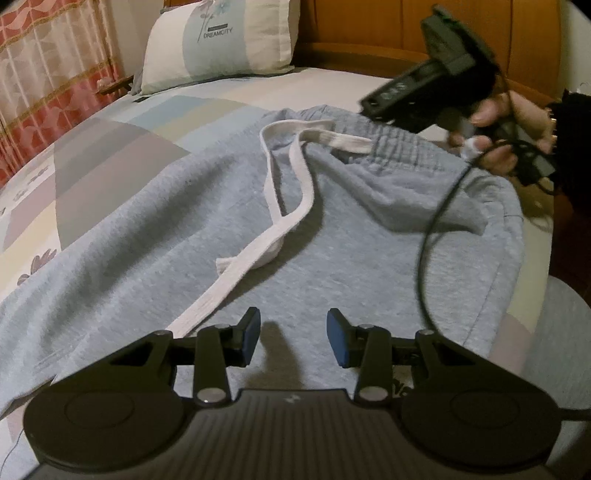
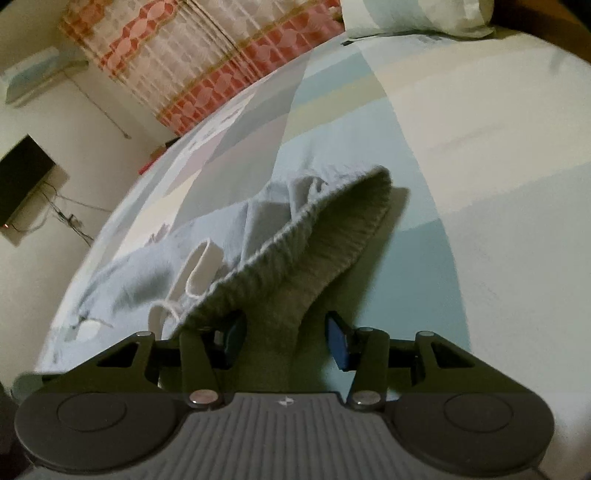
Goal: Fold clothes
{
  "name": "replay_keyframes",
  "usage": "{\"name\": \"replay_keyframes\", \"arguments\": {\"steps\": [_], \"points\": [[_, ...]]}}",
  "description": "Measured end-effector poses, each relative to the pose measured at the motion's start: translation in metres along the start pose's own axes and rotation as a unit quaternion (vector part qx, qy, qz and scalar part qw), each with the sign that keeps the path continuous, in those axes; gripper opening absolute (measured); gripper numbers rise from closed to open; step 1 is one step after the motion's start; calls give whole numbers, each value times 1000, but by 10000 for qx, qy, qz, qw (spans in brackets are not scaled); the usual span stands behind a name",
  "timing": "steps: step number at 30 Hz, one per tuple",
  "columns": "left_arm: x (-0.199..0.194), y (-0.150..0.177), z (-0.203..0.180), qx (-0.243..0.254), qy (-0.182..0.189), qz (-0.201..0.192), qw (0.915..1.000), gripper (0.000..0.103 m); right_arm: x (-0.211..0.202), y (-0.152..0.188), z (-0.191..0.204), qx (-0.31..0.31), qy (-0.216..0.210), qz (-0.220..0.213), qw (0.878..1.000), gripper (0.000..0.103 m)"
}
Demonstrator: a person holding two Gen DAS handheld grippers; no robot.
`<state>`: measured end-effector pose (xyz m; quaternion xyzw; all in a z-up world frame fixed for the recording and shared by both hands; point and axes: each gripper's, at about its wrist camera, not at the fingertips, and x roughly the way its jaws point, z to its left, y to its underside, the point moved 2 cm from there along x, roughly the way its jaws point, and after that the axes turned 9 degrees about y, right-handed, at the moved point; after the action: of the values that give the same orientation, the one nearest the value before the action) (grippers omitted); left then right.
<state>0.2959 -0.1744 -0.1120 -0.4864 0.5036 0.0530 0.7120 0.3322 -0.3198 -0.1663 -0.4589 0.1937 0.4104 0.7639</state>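
Observation:
Grey sweatpants (image 1: 351,258) lie spread on the bed, with a long white drawstring (image 1: 291,206) looping over them. My left gripper (image 1: 293,341) is open and empty, just above the grey fabric. The right gripper (image 1: 424,88) shows in the left wrist view at the far waistband, held by a hand. In the right wrist view my right gripper (image 2: 284,341) has its jaws apart, with a fold of the ribbed waistband (image 2: 303,251) lying between them. The drawstring (image 2: 195,269) shows to its left.
The bedsheet (image 1: 122,147) is patterned in pale blocks. A pillow (image 1: 221,40) leans on the wooden headboard (image 1: 369,26). A red patterned curtain (image 2: 207,48) hangs beyond the bed. A dark screen (image 2: 22,177) is on the wall. A black cable (image 1: 432,236) trails over the pants.

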Motion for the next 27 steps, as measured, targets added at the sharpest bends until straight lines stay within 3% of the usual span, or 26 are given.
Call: {"name": "replay_keyframes", "arguments": {"steps": [1,2,6,10,11,16,17,20,23,27], "points": [[-1,0,0,15,-18,-4,10000,41,2,-2,2,13,-56,68,10000,25],[-2,1,0,23,-42,-6,10000,41,2,-4,5,-65,-10,107,9999,17],[-6,4,5,-32,-113,1,9999,41,-19,-25,18,-707,740,-293,9943,13],[-9,4,7,-69,-141,-54,9999,41,-31,-49,2,-658,1529,-615,9841,12],[-10,4,6,-68,-141,-76,9998,41,-33,-52,-6,-549,1727,-658,9812,5],[-15,5,6,-54,-139,-137,9998,41,-68,-35,-24,-37,1592,-822,9838,15],[-15,5,6,-51,-141,-140,9998,41,-72,-26,-24,-1,1547,-790,9848,20],[-18,6,4,-30,-141,-173,9997,41,-78,6,-25,155,1454,-562,9877,21],[-21,7,1,16,-128,-212,9997,41,-68,38,-15,280,1489,-252,9881,28],[-26,9,-3,96,-154,-239,9996,41,-64,62,8,95,1780,-354,9834,41]]}}
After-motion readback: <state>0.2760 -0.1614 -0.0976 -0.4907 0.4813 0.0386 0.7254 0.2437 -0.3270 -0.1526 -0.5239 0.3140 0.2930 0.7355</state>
